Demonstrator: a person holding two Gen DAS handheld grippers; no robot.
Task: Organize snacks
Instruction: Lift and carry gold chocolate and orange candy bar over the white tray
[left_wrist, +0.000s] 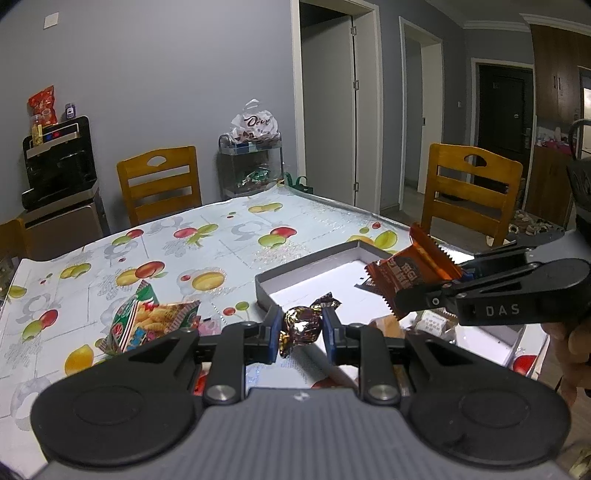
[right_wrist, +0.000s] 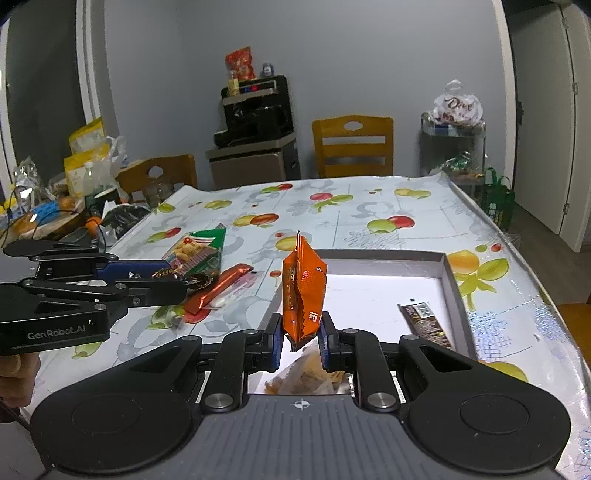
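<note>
The left tongs (left_wrist: 301, 328) are closed on a twist-wrapped chocolate candy (left_wrist: 301, 325) in brown and gold foil, pinched between the two blue pads and held above the table (left_wrist: 166, 251), just outside the near left corner of the shallow grey box (left_wrist: 306, 264). The right tongs (right_wrist: 301, 334) are clamped on an orange snack packet (right_wrist: 303, 291), gripped by its lower end so that the packet stands upright over the left part of the box's white floor. In the left wrist view this same packet shows at the right, sticking out of the right tongs over the box.

The box lies on the fruit-patterned cloth toward the table's right edge. Inside it, a dark brown bar wrapper (right_wrist: 424, 323) lies flat near the right wall, and a clear bag of pale pastry pieces (right_wrist: 303, 376) shows under the right tongs at the near side.

Left of the box, on the cloth, lies a green snack bag (right_wrist: 199, 251) printed with fried pieces, and beside it a long orange-red stick packet (right_wrist: 218, 288) with a small pink-and-white sweet next to it. A hand (right_wrist: 14, 373) holding the left tongs is partly visible at the left edge of the right wrist view.

Wooden chairs (left_wrist: 160, 181) stand around the table's far edge.
</note>
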